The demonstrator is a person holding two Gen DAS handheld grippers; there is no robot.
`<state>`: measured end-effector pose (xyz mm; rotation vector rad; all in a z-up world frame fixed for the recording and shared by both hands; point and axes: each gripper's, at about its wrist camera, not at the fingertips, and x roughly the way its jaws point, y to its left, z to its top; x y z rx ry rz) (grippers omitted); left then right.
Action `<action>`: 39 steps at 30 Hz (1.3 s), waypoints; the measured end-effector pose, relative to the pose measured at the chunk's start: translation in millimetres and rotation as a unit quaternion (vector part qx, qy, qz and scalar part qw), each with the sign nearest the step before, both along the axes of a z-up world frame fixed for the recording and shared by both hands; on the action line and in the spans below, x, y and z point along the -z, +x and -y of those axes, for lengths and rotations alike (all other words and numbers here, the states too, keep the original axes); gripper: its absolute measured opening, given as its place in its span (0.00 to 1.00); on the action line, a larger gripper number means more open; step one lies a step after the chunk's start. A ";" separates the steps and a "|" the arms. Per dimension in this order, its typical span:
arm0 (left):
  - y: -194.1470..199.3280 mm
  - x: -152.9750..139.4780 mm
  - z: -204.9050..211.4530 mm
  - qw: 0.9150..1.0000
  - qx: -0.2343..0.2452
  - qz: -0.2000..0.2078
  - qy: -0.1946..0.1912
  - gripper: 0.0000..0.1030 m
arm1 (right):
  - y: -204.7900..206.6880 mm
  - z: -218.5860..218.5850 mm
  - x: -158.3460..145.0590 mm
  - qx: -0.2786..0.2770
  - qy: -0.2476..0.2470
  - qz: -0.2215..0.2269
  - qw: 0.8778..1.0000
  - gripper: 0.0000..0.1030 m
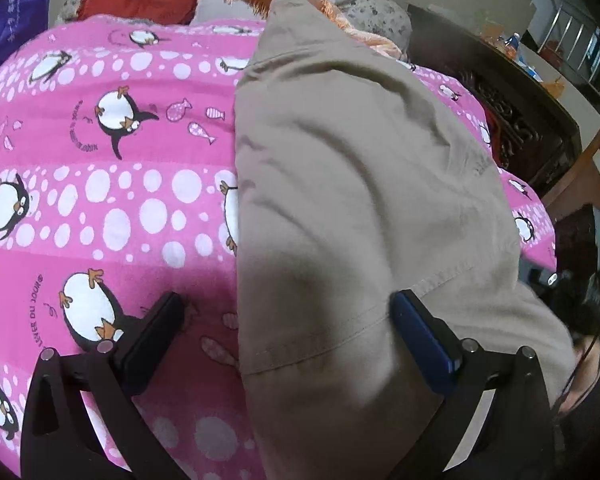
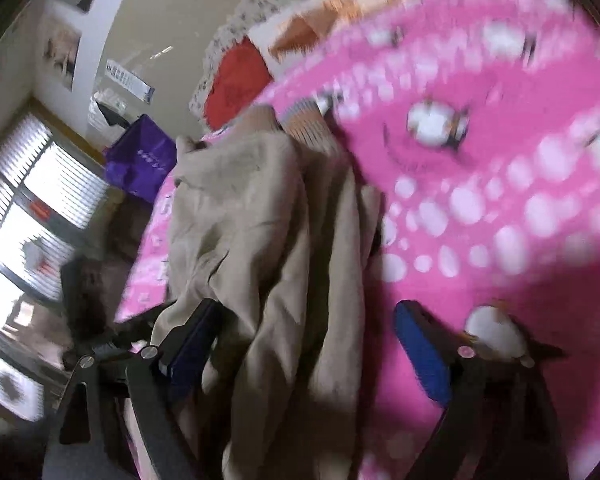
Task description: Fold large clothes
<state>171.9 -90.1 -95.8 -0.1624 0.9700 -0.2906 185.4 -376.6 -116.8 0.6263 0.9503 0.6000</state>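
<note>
Jaws of left gripper (image 1: 287, 312) spread wide, empty, beige garment (image 1: 360, 184) between and ahead on pink penguin bedspread (image 1: 100, 184), right gripper (image 2: 306, 322) jaws likewise wide, rumpled garment between, unpinched

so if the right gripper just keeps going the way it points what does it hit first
Most likely the beige garment: it lies bunched between the open right gripper fingers. Depth is unclear in the blur.

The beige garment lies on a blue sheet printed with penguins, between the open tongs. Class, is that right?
Not quite: the sheet is pink, not blue, as the left wrist view shows. The beige garment does lie on it, between the open left tongs.
</note>
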 end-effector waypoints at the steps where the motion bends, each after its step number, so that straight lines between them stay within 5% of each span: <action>1: -1.1 1.4 1.2 1.000 -0.002 0.005 -0.001 1.00 | 3.9 -0.7 -1.3 -0.006 0.014 0.004 1.000 0.98; 5: -1.1 3.0 2.4 1.000 -0.007 0.019 -0.003 1.00 | 22.3 -7.4 -6.0 -0.016 0.052 0.001 0.999 0.98; 9: -0.2 2.9 2.2 1.000 -0.006 0.018 -0.006 1.00 | 25.2 -21.8 -10.6 -0.016 -0.013 0.021 1.000 0.94; 11: 0.2 2.8 2.2 1.000 -0.005 0.017 -0.007 1.00 | 21.9 -26.6 -13.0 -0.007 -0.057 0.040 0.998 0.83; 12: -1.5 2.8 -1.5 1.000 -0.006 0.016 -0.007 1.00 | 19.4 -27.8 -12.7 0.002 -0.080 0.045 0.996 0.67; 16: -7.9 0.8 -11.8 1.000 -0.008 0.006 -0.008 1.00 | 13.6 -24.5 -13.6 0.034 -0.088 0.057 0.994 0.41; 23: -11.5 1.4 -8.0 1.000 0.010 -0.002 -0.013 0.99 | 27.9 -34.4 -15.8 0.057 -0.120 0.059 0.989 0.45; 25: -16.8 -2.9 -3.3 0.999 0.035 0.013 -0.030 0.49 | 24.2 -43.8 -18.2 0.058 -0.155 0.076 0.983 0.29; 28: -32.0 -18.1 6.3 0.998 0.029 0.050 -0.003 0.21 | 13.2 -59.2 -28.9 0.066 -0.218 0.105 0.968 0.16; 33: -44.0 -34.4 -13.8 0.997 0.007 0.066 -0.042 0.14 | 3.8 -62.7 -48.9 0.079 -0.204 0.097 0.971 0.11; 39: -61.5 -66.0 -67.2 0.995 0.003 0.092 -0.027 0.14 | 4.1 -102.2 -74.1 0.050 -0.162 0.099 0.981 0.10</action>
